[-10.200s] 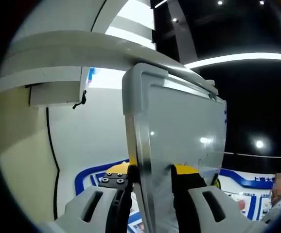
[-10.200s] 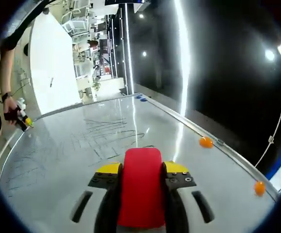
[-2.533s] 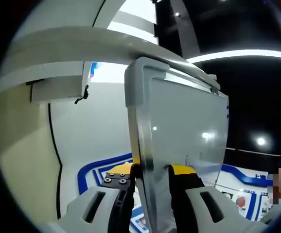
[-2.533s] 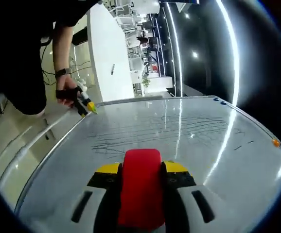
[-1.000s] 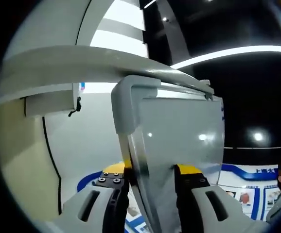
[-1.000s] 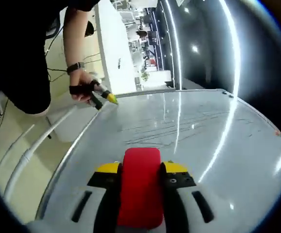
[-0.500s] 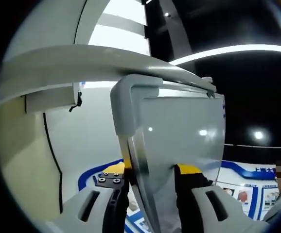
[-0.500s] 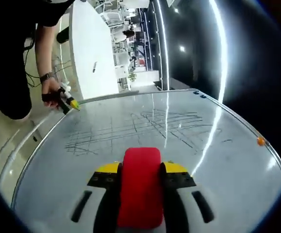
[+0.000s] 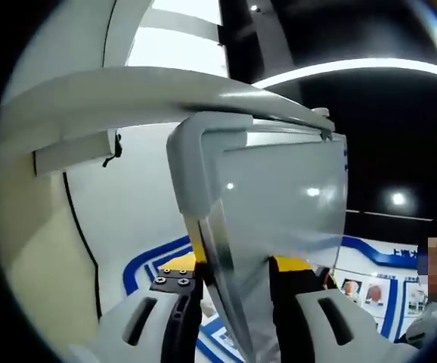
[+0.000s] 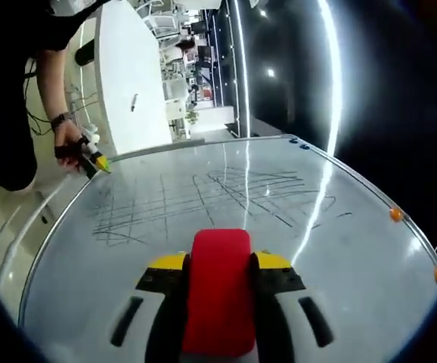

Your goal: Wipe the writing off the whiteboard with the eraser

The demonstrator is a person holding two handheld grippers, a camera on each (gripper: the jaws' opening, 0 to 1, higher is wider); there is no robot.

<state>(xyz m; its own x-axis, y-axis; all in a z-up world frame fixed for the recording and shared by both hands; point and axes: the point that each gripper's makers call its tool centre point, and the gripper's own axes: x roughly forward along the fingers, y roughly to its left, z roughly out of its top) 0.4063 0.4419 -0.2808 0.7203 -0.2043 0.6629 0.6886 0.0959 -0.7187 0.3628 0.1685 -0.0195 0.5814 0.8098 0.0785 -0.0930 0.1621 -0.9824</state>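
Note:
In the right gripper view the whiteboard (image 10: 339, 257) spreads out ahead, with dark scribbled lines (image 10: 203, 197) across its middle. My right gripper (image 10: 218, 265) is shut on the red eraser (image 10: 218, 291), which lies against the board's near part, short of the scribbles. At the board's far left edge the left gripper (image 10: 91, 160) shows with a person's hand on it. In the left gripper view my left gripper (image 9: 233, 268) is shut on the whiteboard's edge (image 9: 215, 257), with the grey rounded corner (image 9: 196, 162) rising above the jaws.
Two orange magnets (image 10: 395, 214) sit near the board's right rim, blue ones (image 10: 295, 143) at the far end. A person's arm and dark clothing (image 10: 22, 91) stand at the left. A white wall (image 10: 128, 76) and furniture lie beyond the board. Blue-framed posters (image 9: 370, 280) hang behind it.
The right gripper view has shifted slightly, so more of the scribbles and the right rim show. The eraser stays in the jaws. The left gripper keeps its hold on the board edge.

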